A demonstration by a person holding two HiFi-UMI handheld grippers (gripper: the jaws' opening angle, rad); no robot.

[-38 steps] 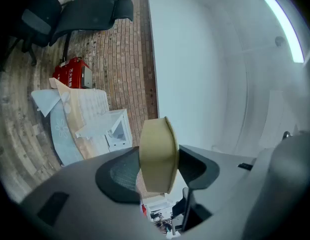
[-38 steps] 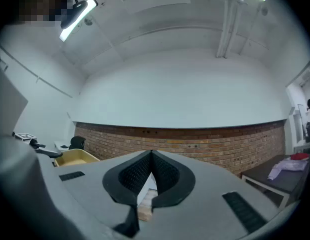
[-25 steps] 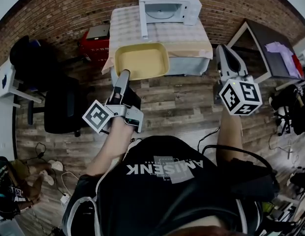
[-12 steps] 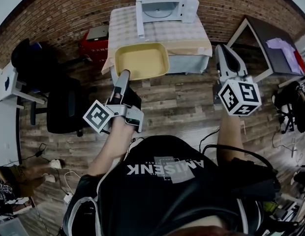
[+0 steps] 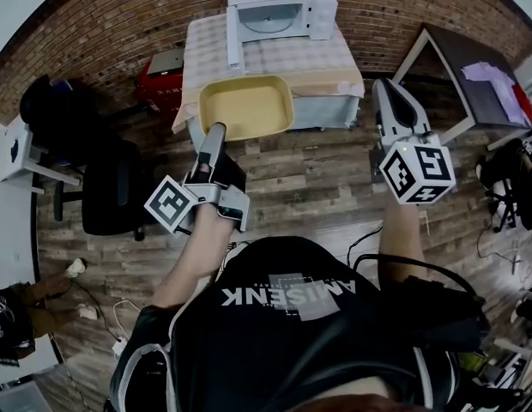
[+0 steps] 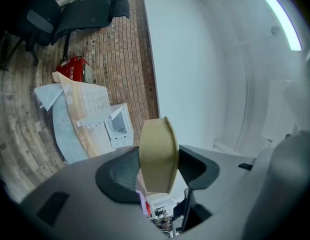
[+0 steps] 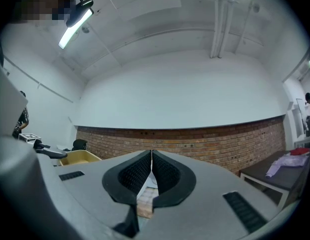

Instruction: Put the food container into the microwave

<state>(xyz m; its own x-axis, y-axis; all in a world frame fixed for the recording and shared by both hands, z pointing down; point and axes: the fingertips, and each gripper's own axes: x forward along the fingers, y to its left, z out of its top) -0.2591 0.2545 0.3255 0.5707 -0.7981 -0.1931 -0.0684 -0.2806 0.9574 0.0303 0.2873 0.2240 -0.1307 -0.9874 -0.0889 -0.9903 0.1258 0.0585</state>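
Head view: the left gripper (image 5: 216, 131) carries the yellow food container (image 5: 246, 107) out ahead of it, and the table (image 5: 326, 67) and open microwave (image 5: 279, 11) beyond have slid left this last second, so the approach is on. Left gripper view: jaws partly open, clamped on the container's wall, microwave well beyond. Right gripper view: the right gripper (image 7: 151, 169) is closed and empty, container off to its left.

The microwave (image 5: 279, 11) sits at the far end of the worktop (image 5: 275, 58). The food container (image 5: 246, 107) is in the left tool (image 5: 214, 136), before the microwave, at the worktop's near edge. The right tool (image 5: 382, 88) is off to the right of the worktop.
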